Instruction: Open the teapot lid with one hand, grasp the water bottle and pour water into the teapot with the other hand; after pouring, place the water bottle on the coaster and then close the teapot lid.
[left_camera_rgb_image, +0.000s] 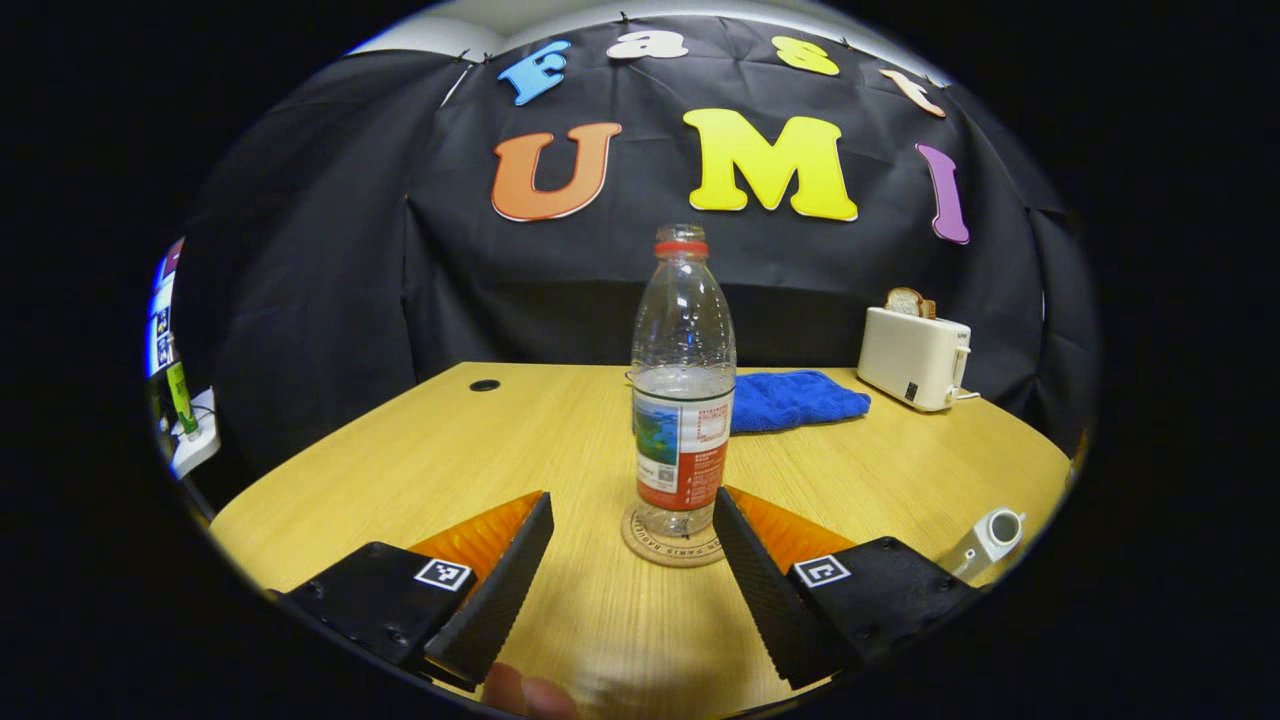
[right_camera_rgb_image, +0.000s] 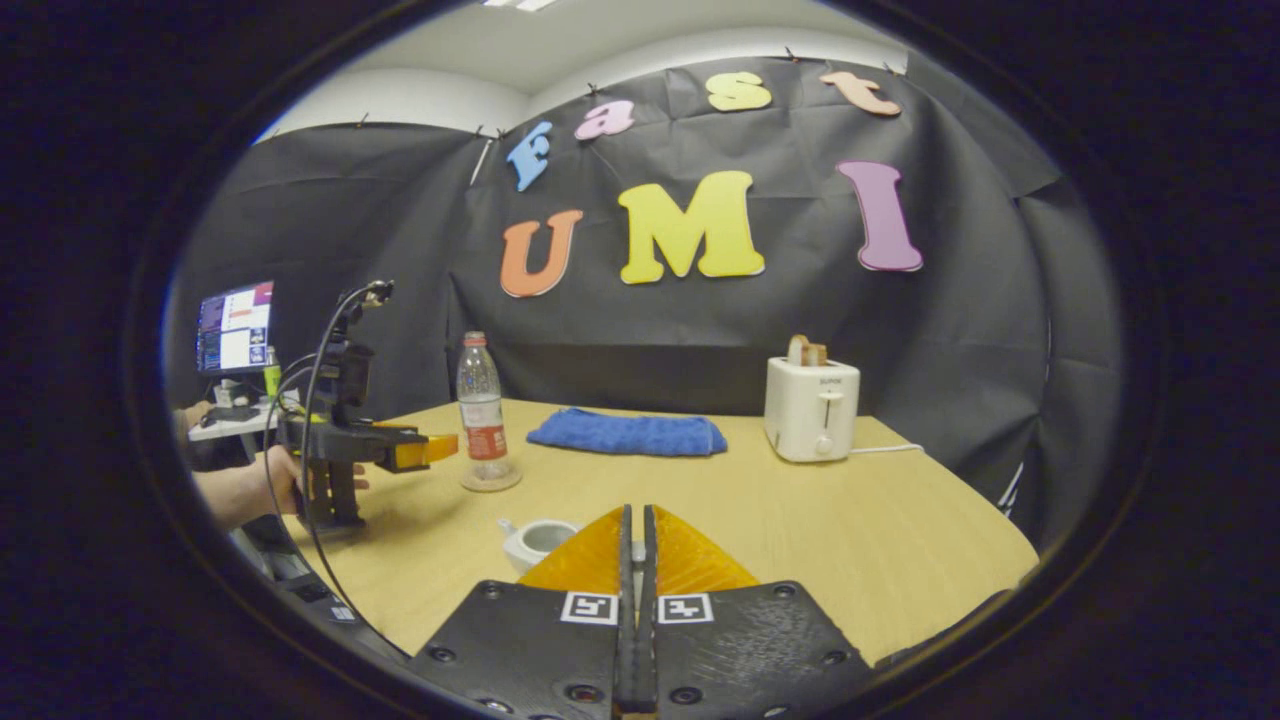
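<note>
left tongs (left_camera_rgb_image: 632, 545) are spread wide with the upright water bottle (left_camera_rgb_image: 683, 400) dead ahead on its coaster (left_camera_rgb_image: 672, 548), right tongs (right_camera_rgb_image: 636, 560) clenched over the teapot (right_camera_rgb_image: 538, 541).

water bottle (left_camera_rgb_image: 683, 400) upright on coaster (left_camera_rgb_image: 672, 549) | left gripper (left_camera_rgb_image: 632, 530) jaws apart

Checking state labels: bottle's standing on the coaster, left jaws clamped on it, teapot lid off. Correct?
One error: the left jaws are not clamped on the water bottle. The left gripper view shows the left gripper open, its jaws wide apart short of the bottle. The rest holds: the bottle stands on the coaster, and the right gripper view shows the teapot open-topped.
</note>
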